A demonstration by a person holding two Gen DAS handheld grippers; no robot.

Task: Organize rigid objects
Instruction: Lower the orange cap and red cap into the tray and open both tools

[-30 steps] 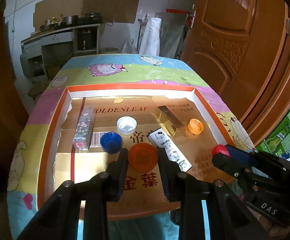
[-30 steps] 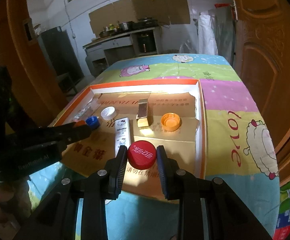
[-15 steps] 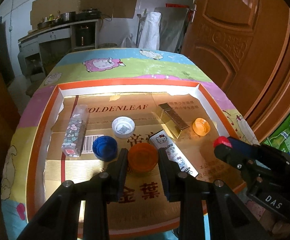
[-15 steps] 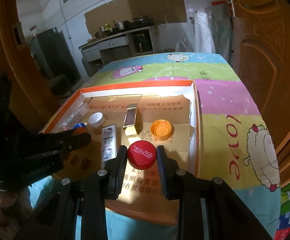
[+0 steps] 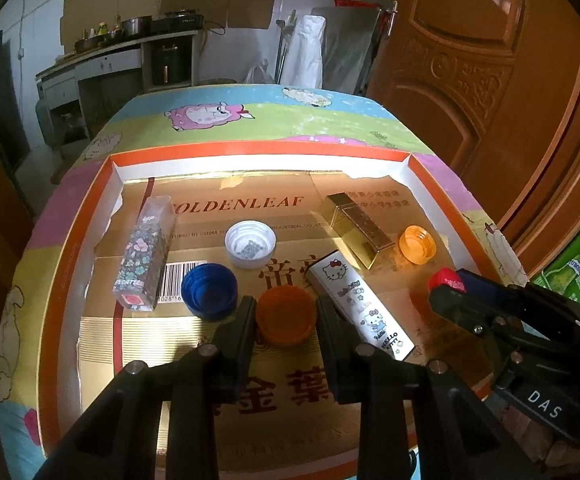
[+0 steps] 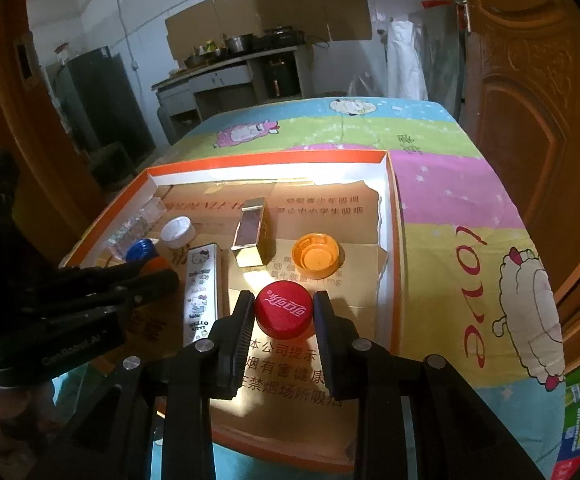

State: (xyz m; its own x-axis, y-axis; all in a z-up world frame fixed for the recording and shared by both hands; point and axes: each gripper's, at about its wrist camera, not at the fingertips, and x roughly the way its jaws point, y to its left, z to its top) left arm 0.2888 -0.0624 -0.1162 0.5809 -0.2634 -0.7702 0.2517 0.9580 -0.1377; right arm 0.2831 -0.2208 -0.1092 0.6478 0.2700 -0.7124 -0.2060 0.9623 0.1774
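Ribbed red cap (image 6: 284, 311) clamped in right gripper (image 6: 284, 314), round orange cap (image 5: 286, 314) in left gripper (image 5: 286, 316).

The tray (image 5: 70, 264) is glossy cardboard, its gold printed floor shining under the light. The red cap (image 6: 284, 311) looks like smooth plastic with a ribbed side; the orange cap (image 5: 286, 314) and blue cap (image 5: 209, 290) are plastic too. The gold box (image 5: 360, 230) has a mirror-like metallic finish. The floral box (image 5: 146, 254) is clear, glossy plastic. The tongs (image 6: 283, 318) are matt black with ribbed pads (image 6: 243, 334). A printed cloth (image 6: 470, 216) covers the worktop. The door (image 5: 490, 60) is varnished carved wood.
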